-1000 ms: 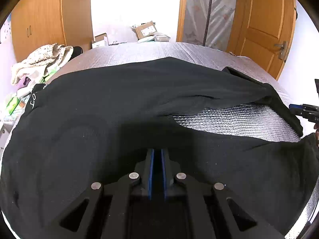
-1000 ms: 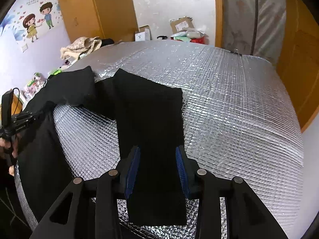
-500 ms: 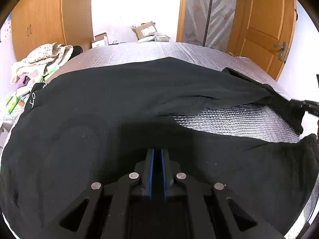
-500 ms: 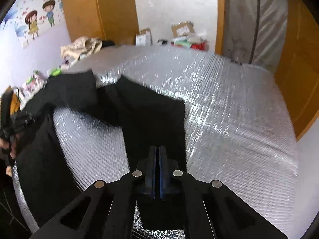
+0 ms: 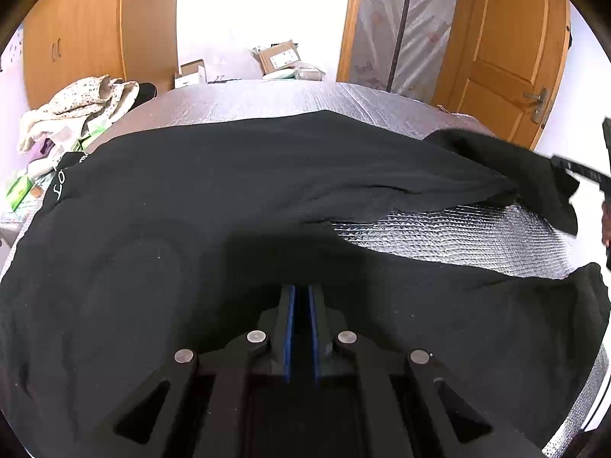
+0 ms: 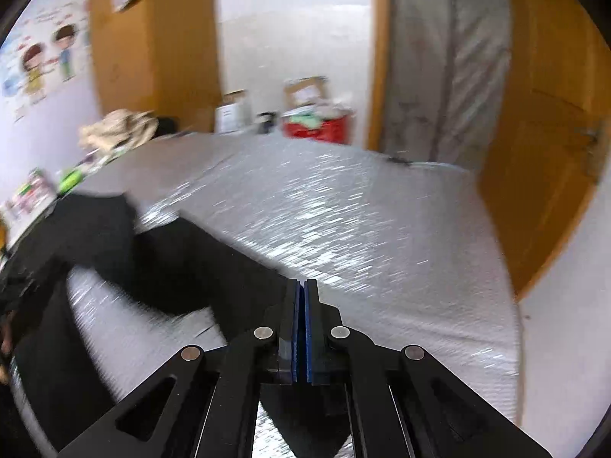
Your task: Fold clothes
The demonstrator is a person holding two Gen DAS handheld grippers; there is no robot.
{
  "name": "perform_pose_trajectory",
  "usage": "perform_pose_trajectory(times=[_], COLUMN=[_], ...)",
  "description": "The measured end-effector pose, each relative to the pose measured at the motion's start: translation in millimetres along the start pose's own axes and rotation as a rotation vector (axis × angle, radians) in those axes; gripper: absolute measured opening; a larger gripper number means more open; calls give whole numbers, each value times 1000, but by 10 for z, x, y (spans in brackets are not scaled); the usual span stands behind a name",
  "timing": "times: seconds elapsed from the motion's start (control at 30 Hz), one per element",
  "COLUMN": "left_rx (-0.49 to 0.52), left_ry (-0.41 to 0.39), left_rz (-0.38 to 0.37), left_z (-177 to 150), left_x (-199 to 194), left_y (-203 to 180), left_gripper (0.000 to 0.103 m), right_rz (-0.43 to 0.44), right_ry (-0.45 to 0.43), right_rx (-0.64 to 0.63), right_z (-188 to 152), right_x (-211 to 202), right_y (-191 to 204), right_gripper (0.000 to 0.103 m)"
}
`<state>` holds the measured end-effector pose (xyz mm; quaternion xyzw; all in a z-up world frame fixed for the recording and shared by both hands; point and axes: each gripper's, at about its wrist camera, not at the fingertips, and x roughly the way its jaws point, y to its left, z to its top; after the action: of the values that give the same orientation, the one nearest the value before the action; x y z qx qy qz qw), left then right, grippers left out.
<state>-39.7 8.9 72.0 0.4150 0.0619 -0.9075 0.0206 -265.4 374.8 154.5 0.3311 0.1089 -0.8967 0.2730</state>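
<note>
2 views. From the left wrist, the left gripper [image 5: 301, 294] pinches the black trousers [image 5: 191, 210] spread on the silver mat [image 5: 458, 236]. From the right wrist, the right gripper [image 6: 304, 286] is squeezed tight on a trouser leg [image 6: 183, 267], lifted off the mat.

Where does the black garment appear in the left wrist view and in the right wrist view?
Left wrist view: the black garment fills the middle and lower picture, its end stretching to the right edge.
Right wrist view: it lies at lower left, running under the right gripper.
Shared landmark: the cardboard box beyond the silver quilted surface.
</note>
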Motion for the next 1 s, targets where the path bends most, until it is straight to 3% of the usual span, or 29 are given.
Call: perform_pose_trajectory(times=[0.2, 0.27, 0.4, 0.6, 1.0], left_rx=[5, 4, -1, 5, 10], left_ry=[0, 0, 0, 0, 0], left_rz=[7, 5, 0, 7, 12], left_z=[5, 8, 11, 15, 16], left_x=[0, 0, 0, 2, -6], left_y=[-6, 2, 11, -11, -22], left_gripper=[7, 7, 7, 7, 7], right_rz=[-247, -279, -237, -122, 62], right_ry=[-34, -1, -29, 13, 105], right_rx=[176, 228, 249, 245, -70], right_z=[303, 340, 266, -17, -563], right_x=[132, 233, 187, 155, 161], right_y=[-507, -640, -615, -492, 397], right_gripper=[4, 9, 29, 32, 38])
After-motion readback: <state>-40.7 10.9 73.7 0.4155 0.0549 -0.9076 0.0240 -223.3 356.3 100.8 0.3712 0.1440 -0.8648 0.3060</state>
